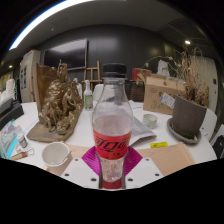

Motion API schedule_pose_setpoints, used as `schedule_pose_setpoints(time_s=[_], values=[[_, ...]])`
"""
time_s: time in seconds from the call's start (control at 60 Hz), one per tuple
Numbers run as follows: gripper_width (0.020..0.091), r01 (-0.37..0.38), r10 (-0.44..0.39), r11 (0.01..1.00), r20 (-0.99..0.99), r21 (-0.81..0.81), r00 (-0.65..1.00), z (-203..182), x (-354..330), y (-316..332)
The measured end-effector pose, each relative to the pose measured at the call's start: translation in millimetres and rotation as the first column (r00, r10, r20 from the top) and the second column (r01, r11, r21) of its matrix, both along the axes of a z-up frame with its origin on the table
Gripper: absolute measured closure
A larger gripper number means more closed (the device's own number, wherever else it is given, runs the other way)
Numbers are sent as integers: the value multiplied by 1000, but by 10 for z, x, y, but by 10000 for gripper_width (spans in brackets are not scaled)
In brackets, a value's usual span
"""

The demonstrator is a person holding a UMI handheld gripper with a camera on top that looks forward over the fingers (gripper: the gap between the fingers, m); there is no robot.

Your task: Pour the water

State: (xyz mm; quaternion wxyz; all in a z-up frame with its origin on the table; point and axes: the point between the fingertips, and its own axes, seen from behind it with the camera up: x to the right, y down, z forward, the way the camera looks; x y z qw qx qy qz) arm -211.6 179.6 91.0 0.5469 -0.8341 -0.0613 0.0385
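A clear plastic bottle (112,125) with a red label and a dark cap stands upright between my fingers, its lower half filled with clear liquid. My gripper (112,168) is shut on the bottle: both magenta pads (90,162) press against its sides just below the label. A white paper cup (56,155) stands on the white table (75,140) just left of the fingers. A small glass bowl (149,120) sits on the table beyond the bottle to the right.
A brown sculpture (60,105) on a board stands at the left. A potted dry plant (188,110) in a grey pot is at the right, with a wooden box (160,95) behind it. Small bottles (88,96) stand further back. Brown paper (172,156) lies at the near right.
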Motion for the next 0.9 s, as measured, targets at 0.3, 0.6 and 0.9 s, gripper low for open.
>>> schedule_pose_setpoints(time_s=[0.3,0.6,0.9], values=[[774,18,-18,1000,-5,13,1000,-219,6,-23],[251,72,-74,994,-14,-83,997,-58,67,-375],[245,125,-126,980,0,-154,992,622,-174,-1669]])
